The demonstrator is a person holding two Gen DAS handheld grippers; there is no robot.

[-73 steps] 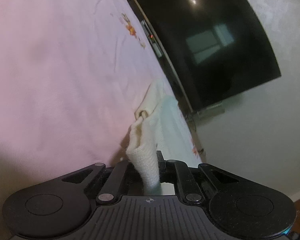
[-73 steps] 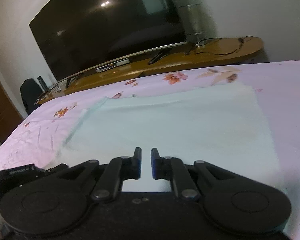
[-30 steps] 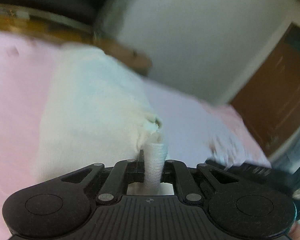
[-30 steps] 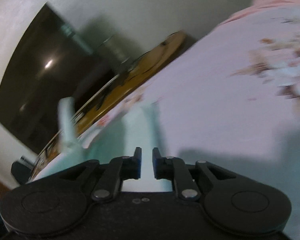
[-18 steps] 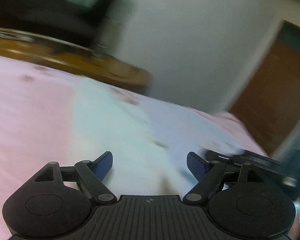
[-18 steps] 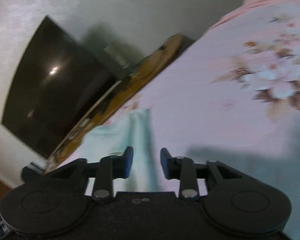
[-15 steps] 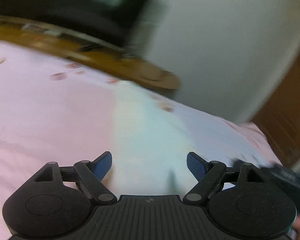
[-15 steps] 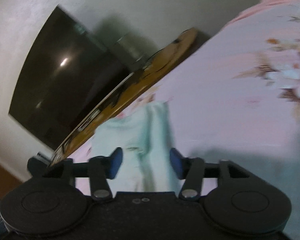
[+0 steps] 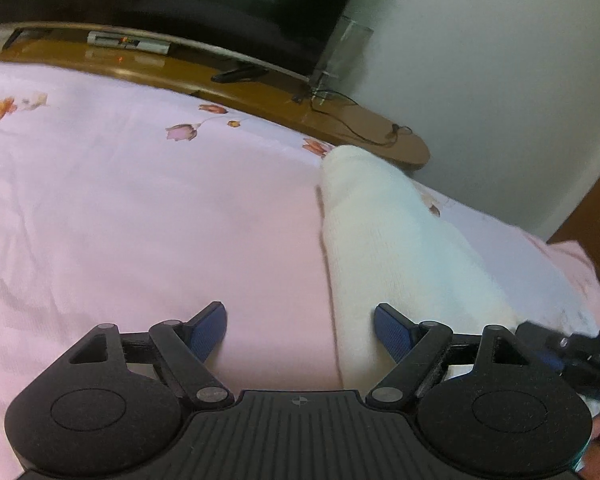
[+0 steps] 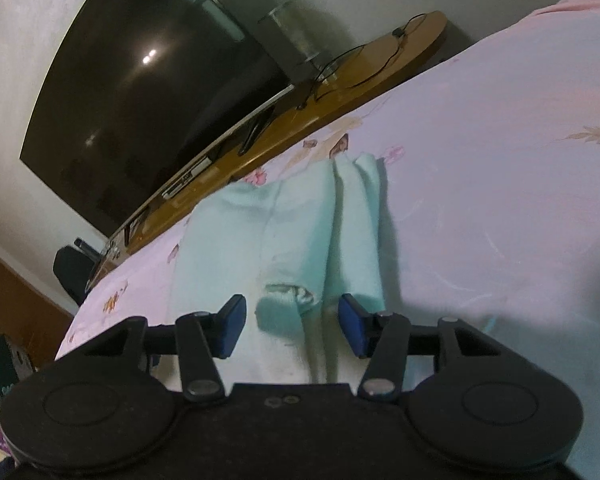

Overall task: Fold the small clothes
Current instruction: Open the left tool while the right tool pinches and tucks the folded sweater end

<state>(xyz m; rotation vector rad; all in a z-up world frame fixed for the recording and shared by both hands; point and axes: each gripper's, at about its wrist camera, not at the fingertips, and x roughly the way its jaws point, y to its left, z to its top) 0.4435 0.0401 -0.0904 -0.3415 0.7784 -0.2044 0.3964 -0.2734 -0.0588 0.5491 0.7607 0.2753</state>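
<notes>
Right tool (image 10: pixel 291 330) spread wide (empty), over folded garment (image 10: pixel 284 232)

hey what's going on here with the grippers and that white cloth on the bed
A person is folding a small pale garment on a pink floral bedsheet, using a handheld gripper in each hand. Right now neither one holds it: the left gripper and the right gripper are both open, just above the cloth. The garment lies folded lengthwise into a narrow strip, a little rumpled at the near end. A TV on a wooden stand sits beyond the bed.
</notes>
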